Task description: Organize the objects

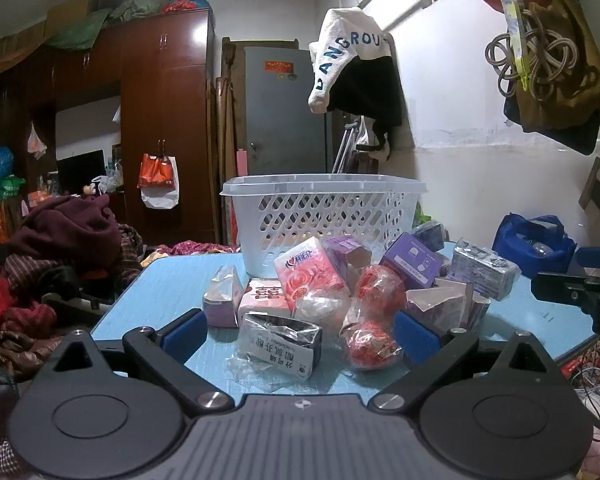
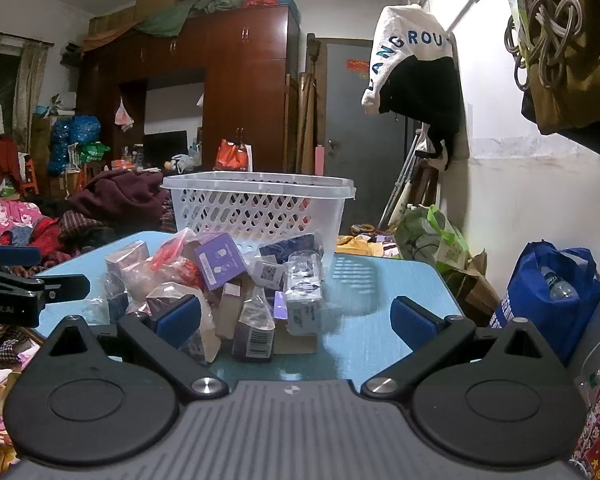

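A pile of small packets lies on the blue table (image 1: 156,296): a pink tissue pack (image 1: 310,276), red wrapped balls (image 1: 370,346), purple boxes (image 1: 414,262) and a silver-wrapped box (image 1: 280,344). A white lattice basket (image 1: 324,216) stands behind the pile. My left gripper (image 1: 300,330) is open and empty, with the silver-wrapped box and a red ball between its blue pads. My right gripper (image 2: 296,316) is open and empty at the pile's right side, near a barcode box (image 2: 256,332). The basket (image 2: 256,208) and the table (image 2: 364,320) also show in the right wrist view.
A blue bag (image 2: 548,296) with a bottle stands right of the table by the white wall. Heaped clothes (image 1: 60,248) lie to the left. A dark wardrobe (image 1: 160,120) and a grey door (image 1: 284,112) stand behind. Bags hang on the wall above.
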The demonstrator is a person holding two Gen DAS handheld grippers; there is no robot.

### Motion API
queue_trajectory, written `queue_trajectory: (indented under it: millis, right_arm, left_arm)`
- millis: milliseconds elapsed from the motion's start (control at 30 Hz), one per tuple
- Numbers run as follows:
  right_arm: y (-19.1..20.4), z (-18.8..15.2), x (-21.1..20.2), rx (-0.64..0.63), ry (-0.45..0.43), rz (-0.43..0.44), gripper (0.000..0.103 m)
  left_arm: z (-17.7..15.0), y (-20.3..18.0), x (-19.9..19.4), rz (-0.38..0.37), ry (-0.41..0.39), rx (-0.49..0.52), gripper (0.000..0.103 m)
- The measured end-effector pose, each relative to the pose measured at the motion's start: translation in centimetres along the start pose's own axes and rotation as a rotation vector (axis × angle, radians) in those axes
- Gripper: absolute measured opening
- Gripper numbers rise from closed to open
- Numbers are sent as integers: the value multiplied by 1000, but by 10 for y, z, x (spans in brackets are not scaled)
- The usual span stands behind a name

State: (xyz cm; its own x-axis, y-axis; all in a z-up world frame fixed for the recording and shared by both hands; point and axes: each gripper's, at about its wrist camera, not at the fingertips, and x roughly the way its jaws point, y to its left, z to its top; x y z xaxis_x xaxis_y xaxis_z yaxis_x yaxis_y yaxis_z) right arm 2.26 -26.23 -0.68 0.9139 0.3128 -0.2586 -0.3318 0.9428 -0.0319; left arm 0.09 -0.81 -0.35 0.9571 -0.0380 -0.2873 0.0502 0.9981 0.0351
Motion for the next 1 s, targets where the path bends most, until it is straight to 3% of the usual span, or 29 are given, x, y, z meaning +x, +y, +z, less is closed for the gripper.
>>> queue_trajectory:
  millis: [700,1000]
  right_arm:
    - [-6,-3,1,20,4,-2,103]
    - [-8,-3,4,36,7,42,103]
  left_arm:
    - [-5,2,4,-2,22,-27,101]
    - [-4,3,5,-14,25,-38,101]
